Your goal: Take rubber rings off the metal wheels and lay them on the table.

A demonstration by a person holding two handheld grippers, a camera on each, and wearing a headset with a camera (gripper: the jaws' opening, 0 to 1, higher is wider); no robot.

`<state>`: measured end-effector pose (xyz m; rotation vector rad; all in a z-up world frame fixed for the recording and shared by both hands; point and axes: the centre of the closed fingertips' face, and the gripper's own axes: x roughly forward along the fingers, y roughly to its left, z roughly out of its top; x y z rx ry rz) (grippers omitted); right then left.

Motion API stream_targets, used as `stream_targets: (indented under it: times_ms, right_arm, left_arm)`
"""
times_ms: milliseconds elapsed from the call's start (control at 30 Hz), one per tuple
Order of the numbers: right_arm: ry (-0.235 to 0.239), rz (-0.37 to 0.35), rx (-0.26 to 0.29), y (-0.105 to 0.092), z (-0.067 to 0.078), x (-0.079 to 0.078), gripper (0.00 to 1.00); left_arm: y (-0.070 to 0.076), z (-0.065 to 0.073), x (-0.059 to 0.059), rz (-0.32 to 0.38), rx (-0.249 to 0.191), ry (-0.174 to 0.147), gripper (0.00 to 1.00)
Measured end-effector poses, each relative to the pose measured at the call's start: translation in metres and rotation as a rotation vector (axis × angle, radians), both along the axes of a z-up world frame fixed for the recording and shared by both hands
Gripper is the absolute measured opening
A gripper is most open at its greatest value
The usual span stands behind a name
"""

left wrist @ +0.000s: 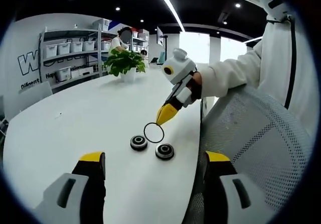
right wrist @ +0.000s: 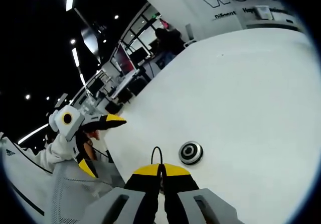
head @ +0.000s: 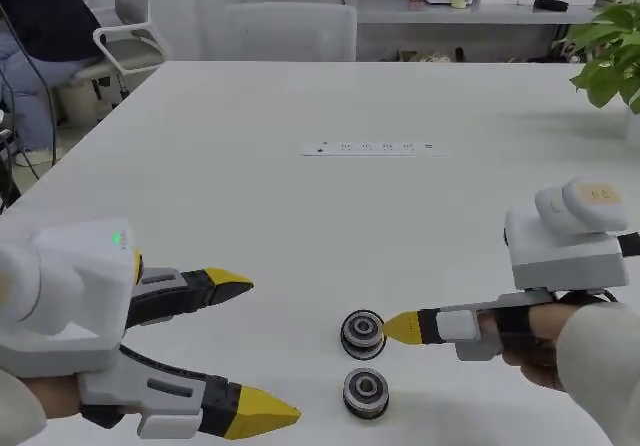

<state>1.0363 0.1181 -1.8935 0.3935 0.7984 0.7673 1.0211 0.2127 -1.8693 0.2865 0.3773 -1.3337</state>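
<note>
Jaws of the right gripper (right wrist: 160, 170) are clenched on a rubber ring (left wrist: 154, 132); those of the left gripper (head: 272, 350) are spread empty. Next, the ring is to be laid on the table (head: 300, 216) just below them.

Bright, even light; fisheye-warped edges

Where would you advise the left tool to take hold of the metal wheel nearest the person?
Likely across its outer rim, from the left: the small round metal wheel lies flat on the white table with its sides free, facing the open left tool.
</note>
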Motion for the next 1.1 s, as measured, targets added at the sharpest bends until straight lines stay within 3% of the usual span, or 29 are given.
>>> stream_targets:
  times_ms: [133, 200, 267, 367, 633, 867, 1100]
  right_arm:
    - [-0.002, -0.001, 0.006, 0.001, 0.002, -0.001, 0.00]
    - [0.000, -0.002, 0.009, 0.002, 0.002, -0.002, 0.00]
    - [-0.001, -0.004, 0.011, 0.002, 0.003, -0.002, 0.00]
    - [0.001, -0.004, 0.014, 0.003, 0.003, -0.003, 0.00]
    - [-0.002, -0.007, 0.025, 0.005, 0.007, -0.004, 0.00]
    - [-0.004, 0.003, 0.034, 0.009, 0.008, -0.005, 0.00]
    - [-0.009, 0.036, 0.038, 0.017, 0.008, -0.008, 0.00]
  left_arm:
    - [0.010, -0.008, 0.002, 0.032, -0.017, 0.038, 0.77]
    - [0.013, -0.012, 0.002, 0.043, -0.035, 0.042, 0.75]
    - [0.016, -0.018, 0.001, 0.056, -0.022, 0.063, 0.76]
    - [0.015, -0.025, -0.002, 0.039, 0.010, 0.064, 0.77]
    - [0.016, -0.036, -0.004, 0.040, 0.034, 0.112, 0.83]
    - [0.017, -0.042, -0.008, 0.025, 0.065, 0.125, 0.85]
    - [0.016, -0.043, -0.009, 0.018, 0.067, 0.122, 0.88]
